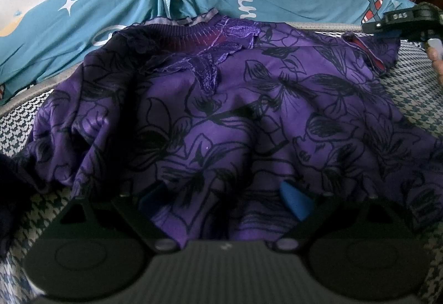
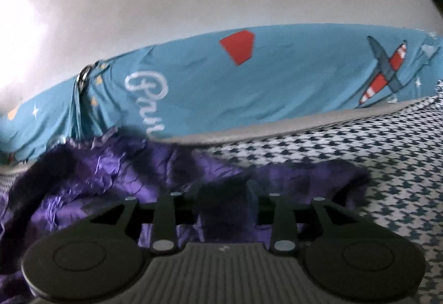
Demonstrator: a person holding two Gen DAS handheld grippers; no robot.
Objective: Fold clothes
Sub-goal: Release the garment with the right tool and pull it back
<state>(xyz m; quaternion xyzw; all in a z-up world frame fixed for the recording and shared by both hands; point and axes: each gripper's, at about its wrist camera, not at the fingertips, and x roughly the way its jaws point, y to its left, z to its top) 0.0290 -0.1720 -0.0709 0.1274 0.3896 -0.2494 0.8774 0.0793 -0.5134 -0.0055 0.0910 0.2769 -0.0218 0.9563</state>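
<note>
Purple shirt lay spread on the bed, its collar pointing away. Left gripper sat wide open over the hem. Right gripper pinched a far corner.

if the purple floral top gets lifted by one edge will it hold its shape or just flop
The purple floral top will probably flop: it already lies in soft wrinkles and folds on the checked bedcover. It looks thin, so likely light. The right gripper has fabric bunched between its fingers, which suggests that it gathers rather than lifts flat. The velvety neckline trim may hang a little heavier.
</note>
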